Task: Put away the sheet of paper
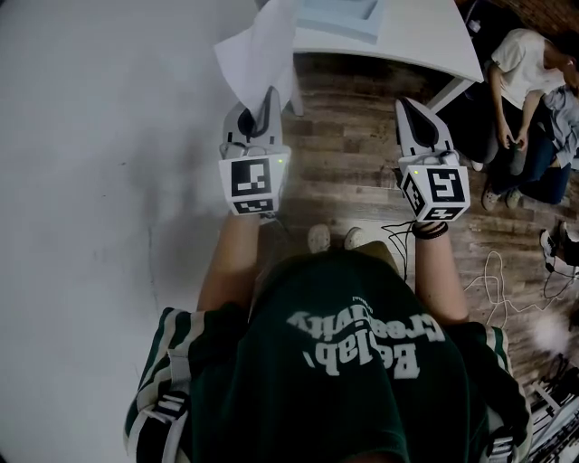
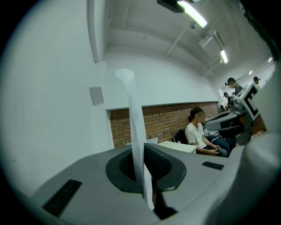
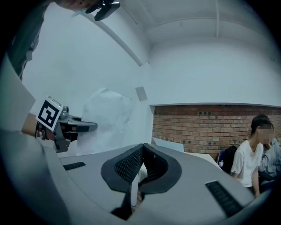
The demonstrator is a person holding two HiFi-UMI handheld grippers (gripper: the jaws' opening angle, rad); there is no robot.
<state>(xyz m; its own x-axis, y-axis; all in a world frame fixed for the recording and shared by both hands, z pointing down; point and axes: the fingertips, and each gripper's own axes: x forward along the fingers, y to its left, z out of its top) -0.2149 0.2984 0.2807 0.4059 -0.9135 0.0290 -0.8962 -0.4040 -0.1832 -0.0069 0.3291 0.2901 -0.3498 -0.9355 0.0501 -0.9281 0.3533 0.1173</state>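
A white sheet of paper (image 1: 260, 50) hangs in the air with my left gripper (image 1: 270, 93) shut on its lower edge. In the left gripper view the paper (image 2: 135, 127) stands edge-on and rises straight up from between the closed jaws of the left gripper (image 2: 141, 151). My right gripper (image 1: 403, 103) is held level with it, a little to the right, shut with nothing in it. From the right gripper view, the right gripper (image 3: 142, 147) has its pads pressed together, and the paper (image 3: 107, 121) and the left gripper (image 3: 66, 126) show at the left.
A white table (image 1: 407, 41) stands ahead with a pale blue tray (image 1: 339, 16) on it. Seated people (image 1: 525, 99) are at the right on the wooden floor (image 1: 348, 158). Cables (image 1: 507, 280) lie at the right. A white wall (image 1: 99, 181) fills the left.
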